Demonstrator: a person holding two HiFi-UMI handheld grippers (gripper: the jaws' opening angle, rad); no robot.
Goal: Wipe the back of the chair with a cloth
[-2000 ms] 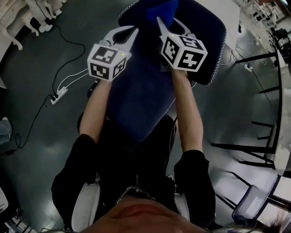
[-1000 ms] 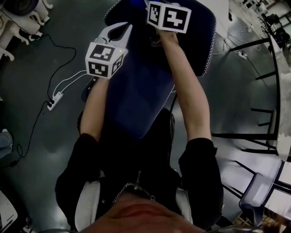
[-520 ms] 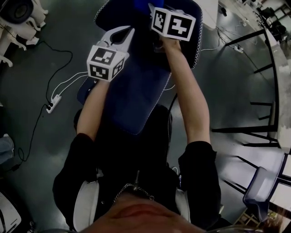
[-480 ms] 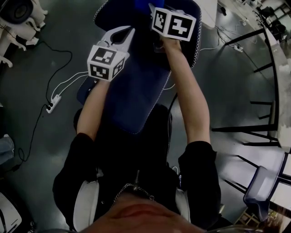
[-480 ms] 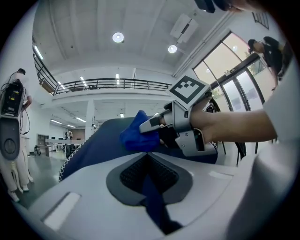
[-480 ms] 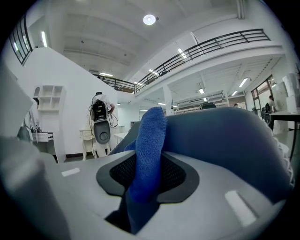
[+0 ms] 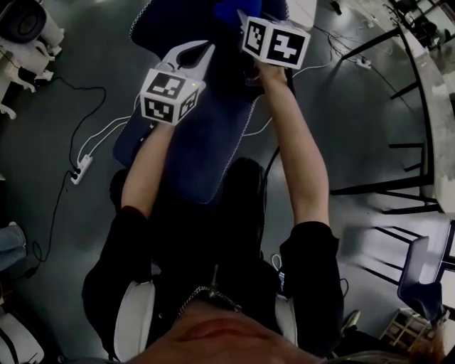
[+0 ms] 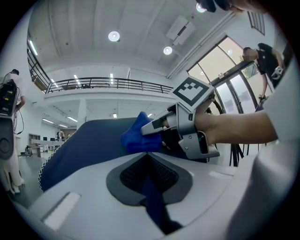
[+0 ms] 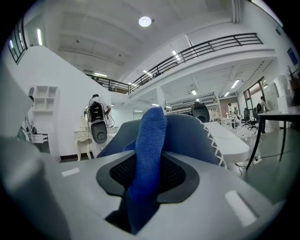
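Head view, arms point(image 7: 295, 156) outstretched, right gripper point(image 7: 245, 18) pinching cloth point(image 7: 234, 7) (over chair point(image 7: 206, 135))

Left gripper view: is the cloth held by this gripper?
No, the cloth is clamped in the right gripper, out ahead on the chair back.

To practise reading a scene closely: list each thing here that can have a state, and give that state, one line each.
right gripper: claw shut on the cloth.
left gripper: claw shut, over the chair back.
cloth: bunched, pinched in the claw, held at the chair back's top edge.
chair back: cloth against its top edge.
power strip: lying on the floor, cables running from it.
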